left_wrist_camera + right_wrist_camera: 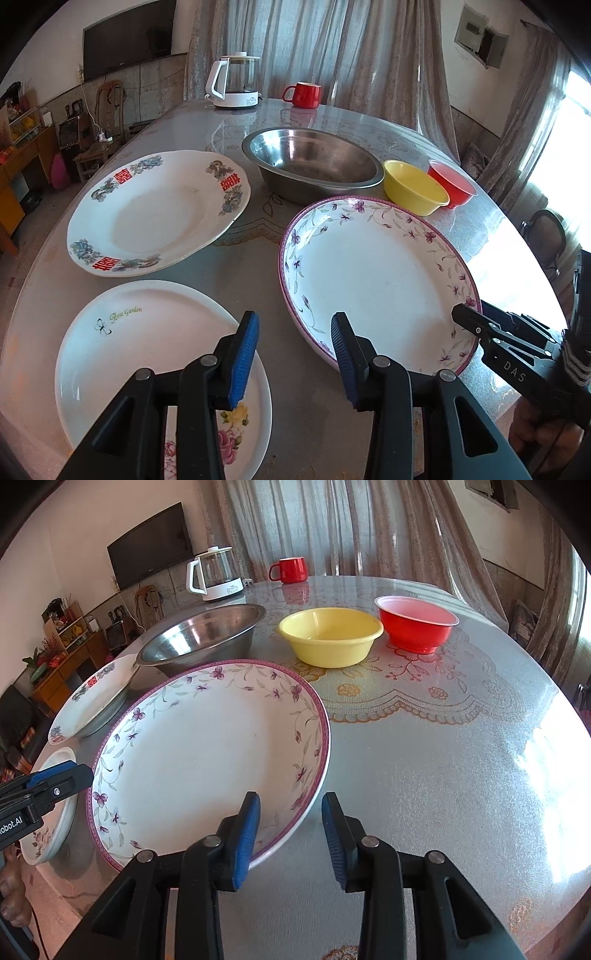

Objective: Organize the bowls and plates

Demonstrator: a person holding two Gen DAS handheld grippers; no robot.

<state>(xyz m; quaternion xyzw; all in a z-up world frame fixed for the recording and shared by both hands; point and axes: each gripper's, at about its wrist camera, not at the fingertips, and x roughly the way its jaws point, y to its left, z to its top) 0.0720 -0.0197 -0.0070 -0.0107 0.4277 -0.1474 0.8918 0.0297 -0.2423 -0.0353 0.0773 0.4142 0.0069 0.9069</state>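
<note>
Jaws of my left gripper [294,349] and right gripper [290,832] stand partly parted and empty over the near rim of the purple-flowered plate [207,753] lying flat on the tabletop [443,775], so I judge stacking comes next: grip the Rose Garden plate [147,354] beside it, bowls beyond waiting.

"Rose Garden" stands on the white plate [147,354]; "DAS" on the right gripper [466,318]; "obot.AI" on the left gripper [79,775].
</note>
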